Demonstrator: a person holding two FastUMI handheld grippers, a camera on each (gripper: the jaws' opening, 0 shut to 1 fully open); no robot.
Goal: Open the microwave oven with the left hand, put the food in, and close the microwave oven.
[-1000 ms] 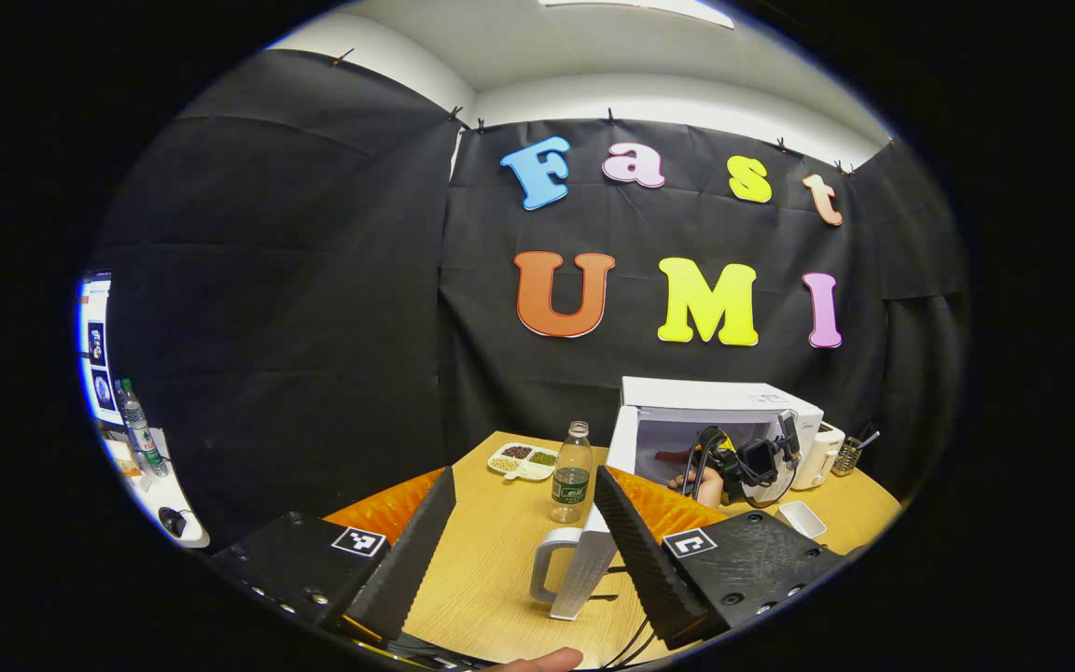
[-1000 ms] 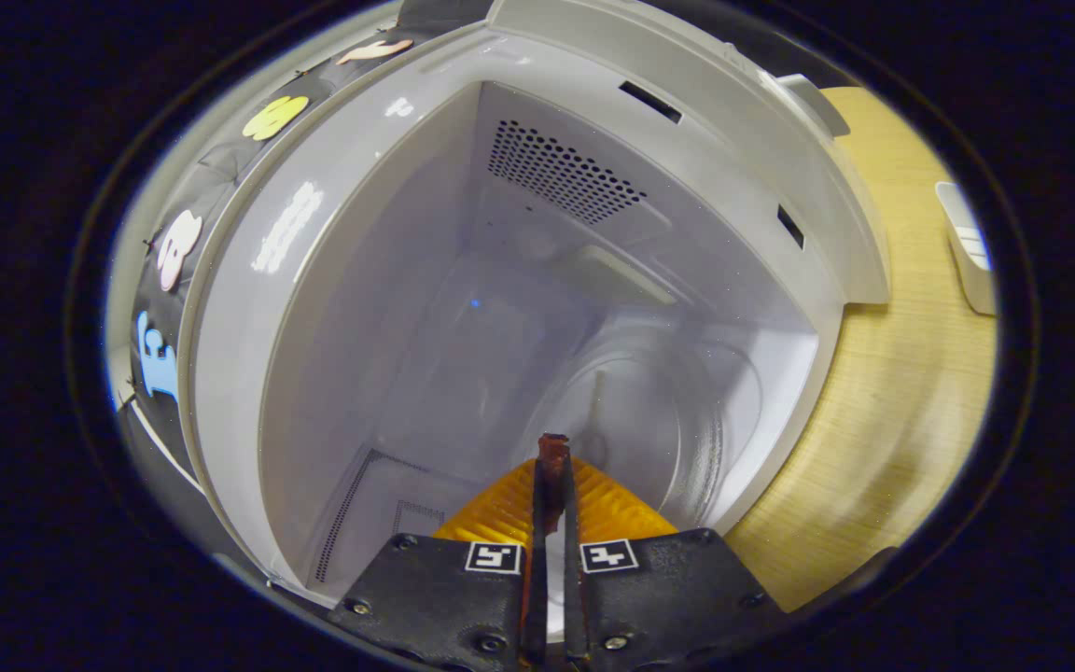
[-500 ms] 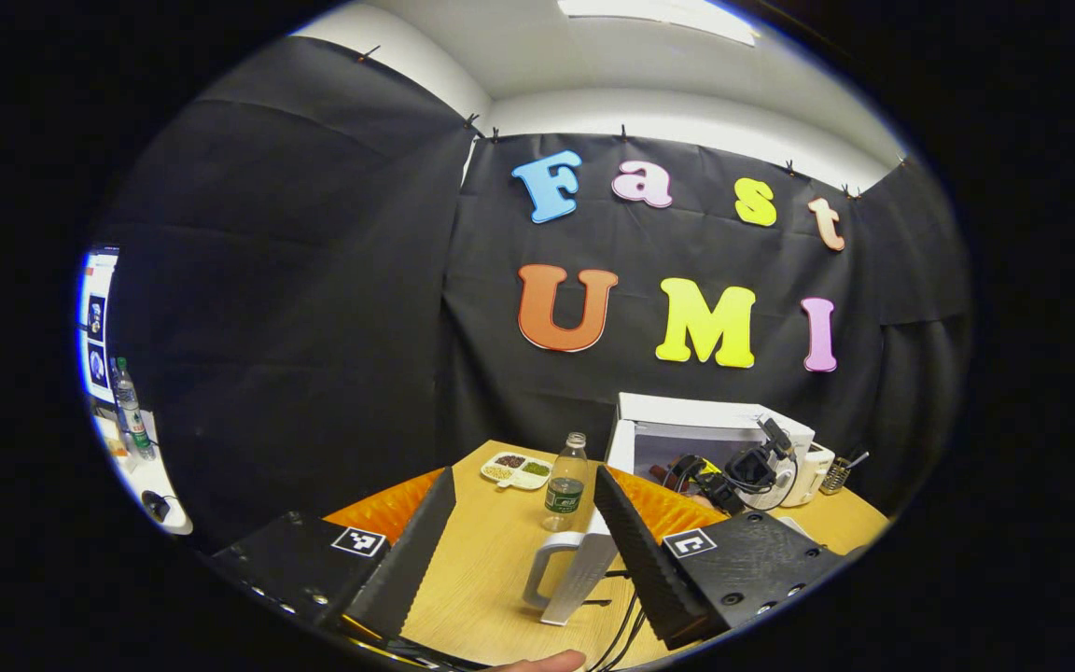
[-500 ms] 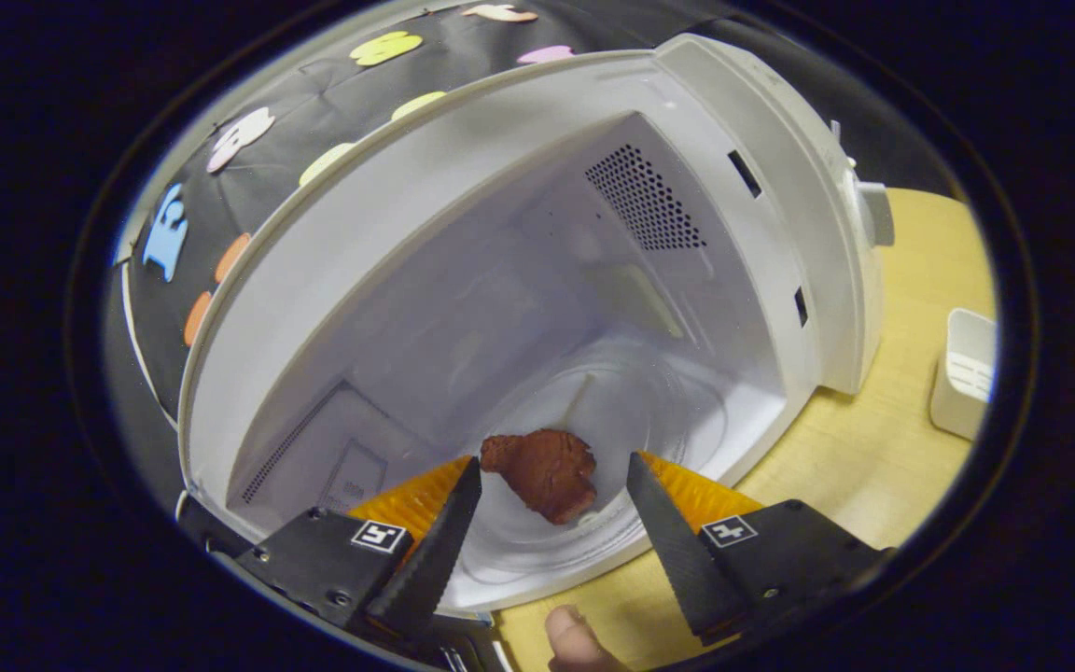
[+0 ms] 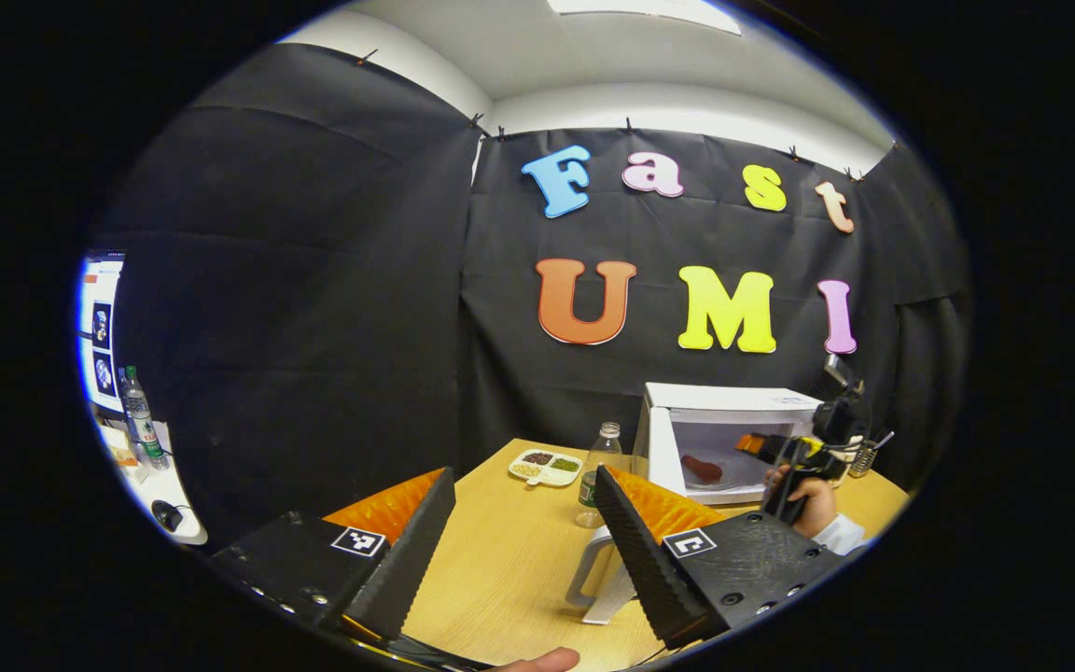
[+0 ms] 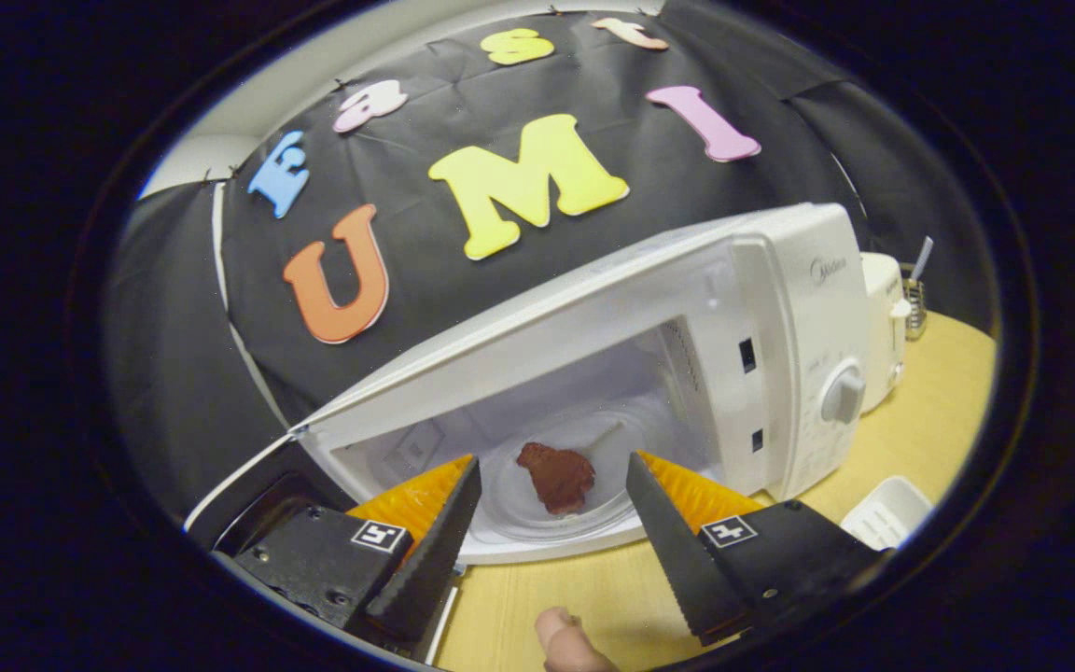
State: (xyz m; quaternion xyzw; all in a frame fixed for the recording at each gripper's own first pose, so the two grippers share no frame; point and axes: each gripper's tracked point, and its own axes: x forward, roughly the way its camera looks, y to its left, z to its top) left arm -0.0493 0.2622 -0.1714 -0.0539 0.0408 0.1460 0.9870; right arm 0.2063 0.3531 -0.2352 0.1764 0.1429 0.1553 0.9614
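We note food [image 6: 556,478] lying on microwave oven [image 6: 780,308] turntable, cavity open. Right claw [image 6: 549,532] released, empty, outside cavity mouth. Left claw [image 5: 521,532] spread, empty, over desk [image 5: 500,560]; door [image 5: 661,448] ahead-right of it, nearer left claw.

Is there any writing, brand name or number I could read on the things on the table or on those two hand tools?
No text reads clearly.
Microwave: faint brand mark above the dial, too small to read surely.
Scale around the dial: too small.
Bottle label: blurred.
Left gripper and right gripper: square patterned markers, no words.
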